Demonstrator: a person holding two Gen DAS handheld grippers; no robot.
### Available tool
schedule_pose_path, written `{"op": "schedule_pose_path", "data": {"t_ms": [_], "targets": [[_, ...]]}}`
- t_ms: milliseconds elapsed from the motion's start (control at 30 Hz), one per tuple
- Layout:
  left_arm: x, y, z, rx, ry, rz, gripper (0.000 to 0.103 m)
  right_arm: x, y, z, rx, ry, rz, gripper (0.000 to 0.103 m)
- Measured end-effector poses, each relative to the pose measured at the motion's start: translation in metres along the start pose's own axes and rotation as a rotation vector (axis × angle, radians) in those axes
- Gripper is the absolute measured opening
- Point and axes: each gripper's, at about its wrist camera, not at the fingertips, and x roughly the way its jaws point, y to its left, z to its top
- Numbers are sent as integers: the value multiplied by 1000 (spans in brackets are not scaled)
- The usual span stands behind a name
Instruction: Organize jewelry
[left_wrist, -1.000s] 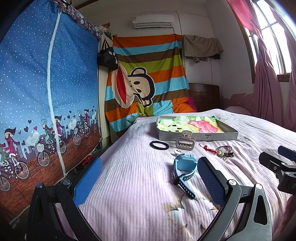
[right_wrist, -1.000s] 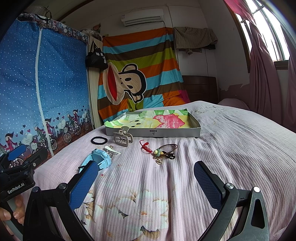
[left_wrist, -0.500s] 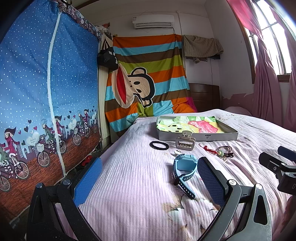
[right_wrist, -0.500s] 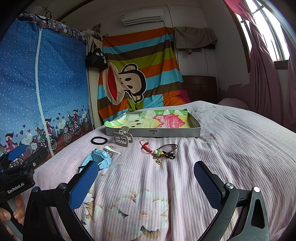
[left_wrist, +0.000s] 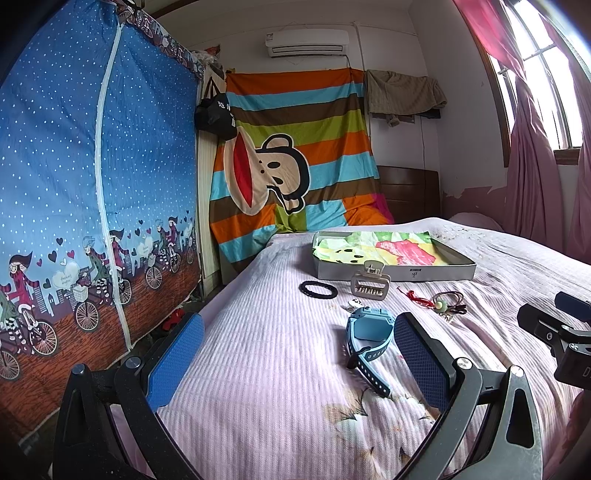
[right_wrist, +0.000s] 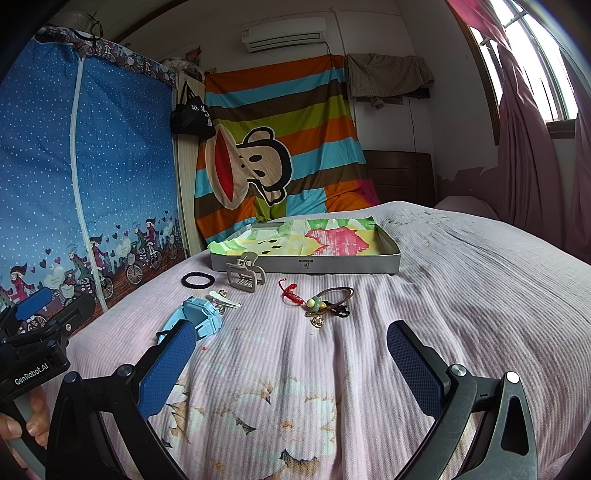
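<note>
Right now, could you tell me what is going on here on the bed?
A person holds a two-finger gripper in each hand above a bed, about to tidy jewelry into a shallow box. Both the left gripper and the right gripper are open and hold nothing. A blue watch, a black hair tie, a hair claw, a red cord and a beaded band lie loose in front of the box.

Home bedroom. Bed (right_wrist: 443, 295) with pink ribbed cover fills the room, wooden headboard (right_wrist: 399, 173) against the far wall. Zip-up fabric wardrobe (left_wrist: 92, 184) with blue bicycle print on the left, wall air conditioner (left_wrist: 306, 42) up top, pink curtains (right_wrist: 528, 147) at the window, striped cartoon-monkey sheet (right_wrist: 277, 147) hung behind.
</note>
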Motion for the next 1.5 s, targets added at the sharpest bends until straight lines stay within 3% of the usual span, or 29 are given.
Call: {"op": "schedule_pose_path", "data": {"t_ms": [300, 400, 533, 633, 733, 967, 1000, 1133, 1233, 1500], "targets": [[1, 1, 3, -25, 8, -35, 101, -6, -3, 4, 18, -22, -11, 103], [5, 3, 4, -47, 29, -62, 101, -3, -9, 5, 47, -2, 29, 103], [16, 7, 6, -88, 76, -109, 101, 12, -23, 12, 88, 58, 90, 103], [32, 6, 6, -100, 137, -158, 101, 33, -31, 17, 94, 154, 101, 103], [48, 0, 5, -87, 192, -205, 100, 53, -33, 23, 54, 220, 84, 103], [86, -20, 1, -2, 274, -270, 100, 100, -39, 26, -79, 307, 148, 102], [92, -23, -1, 9, 287, -278, 100, 106, -41, 25, -77, 322, 160, 100], [118, -30, -8, 41, 351, -301, 93, 136, -50, 16, -16, 395, 185, 70], [137, -33, -13, 45, 394, -315, 87, 150, -55, 11, 11, 436, 202, 57], [156, -39, -14, 45, 430, -326, 82, 185, -56, 6, 16, 491, 216, 38]]}}
